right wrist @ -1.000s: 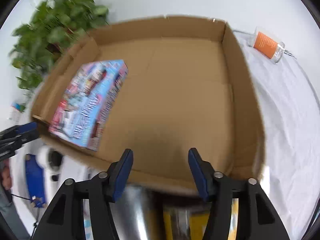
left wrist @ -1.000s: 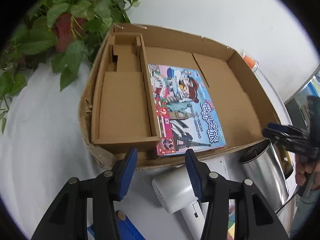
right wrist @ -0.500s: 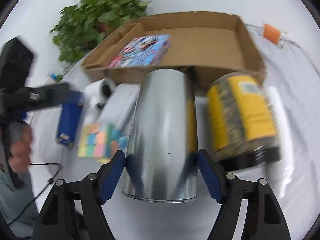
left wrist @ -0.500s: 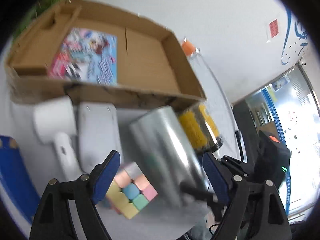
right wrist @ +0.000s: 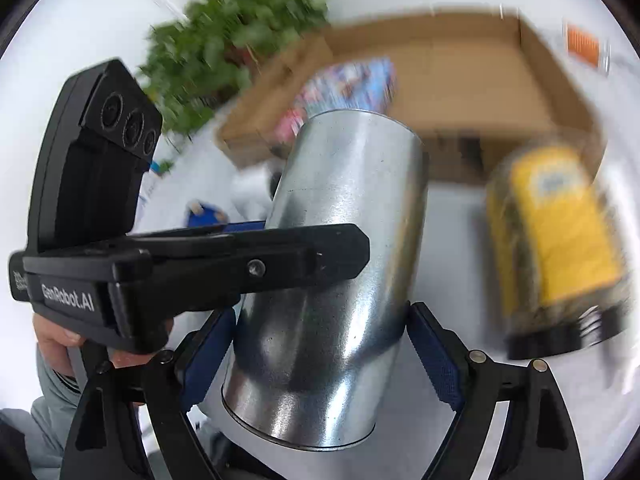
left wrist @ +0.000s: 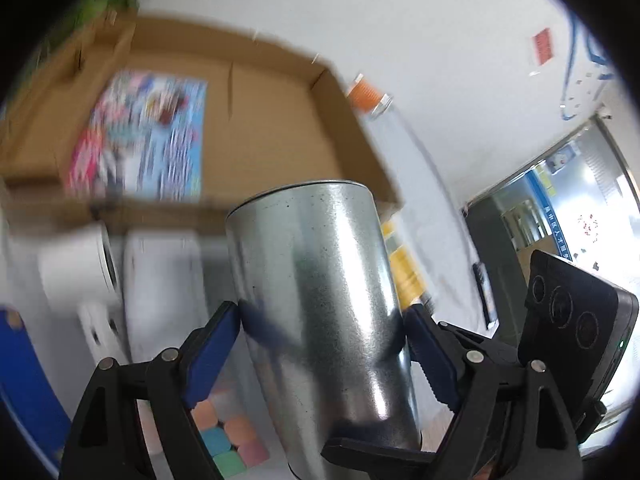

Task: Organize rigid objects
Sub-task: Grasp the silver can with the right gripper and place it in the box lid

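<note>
Both claws, left (left wrist: 320, 344) and right (right wrist: 320, 344), clamped the can (left wrist: 320, 296); box (left wrist: 280, 128), jar (right wrist: 560, 240) and cube (left wrist: 228, 440) crowded close around.

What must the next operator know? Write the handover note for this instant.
Left tool: closed on the metal can, one finger on each side.
Right tool: closed on the same can, lower down.
The can is tilted, in front of the cardboard box.
Done: the picture book lies flat in the box.
Left: the can, yellow jar, pastel cube and white hair dryer are outside the box.
</note>
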The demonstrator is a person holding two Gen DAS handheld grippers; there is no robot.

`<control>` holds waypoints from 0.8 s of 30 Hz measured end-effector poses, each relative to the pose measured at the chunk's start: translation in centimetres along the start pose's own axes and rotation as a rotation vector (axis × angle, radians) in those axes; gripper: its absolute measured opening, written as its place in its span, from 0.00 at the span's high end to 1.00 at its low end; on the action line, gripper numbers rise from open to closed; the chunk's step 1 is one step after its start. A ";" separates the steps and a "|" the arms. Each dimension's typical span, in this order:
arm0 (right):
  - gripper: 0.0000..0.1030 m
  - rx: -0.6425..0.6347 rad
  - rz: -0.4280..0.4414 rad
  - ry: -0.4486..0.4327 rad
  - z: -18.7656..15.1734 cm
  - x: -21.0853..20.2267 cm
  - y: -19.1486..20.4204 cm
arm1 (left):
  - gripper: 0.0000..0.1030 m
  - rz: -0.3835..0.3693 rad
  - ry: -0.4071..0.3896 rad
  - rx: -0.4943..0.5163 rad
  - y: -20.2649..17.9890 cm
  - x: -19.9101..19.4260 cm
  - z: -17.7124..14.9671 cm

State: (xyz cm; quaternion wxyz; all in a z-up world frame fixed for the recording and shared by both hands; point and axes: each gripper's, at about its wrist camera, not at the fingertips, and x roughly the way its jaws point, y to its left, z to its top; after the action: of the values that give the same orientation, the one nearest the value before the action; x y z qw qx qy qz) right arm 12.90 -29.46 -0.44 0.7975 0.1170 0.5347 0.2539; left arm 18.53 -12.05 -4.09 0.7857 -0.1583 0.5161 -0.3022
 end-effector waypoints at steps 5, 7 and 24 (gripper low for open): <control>0.17 -0.078 0.012 -0.146 6.6 -5.2 1.2 | 0.18 0.042 -0.171 0.106 -3.3 -4.2 6.4; 0.17 -0.089 0.017 -0.152 10.0 -5.2 0.8 | 0.18 0.051 -0.177 0.104 -2.9 -4.3 10.1; 0.18 0.104 -0.004 0.133 14.9 7.3 -9.3 | 0.22 0.089 0.106 -0.048 7.6 9.0 15.0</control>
State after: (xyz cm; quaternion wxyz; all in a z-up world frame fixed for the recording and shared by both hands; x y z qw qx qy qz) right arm 31.28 -32.18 -4.47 0.7536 0.1401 0.5992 0.2312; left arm 37.09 -12.92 -8.50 0.7657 -0.1379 0.5707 -0.2626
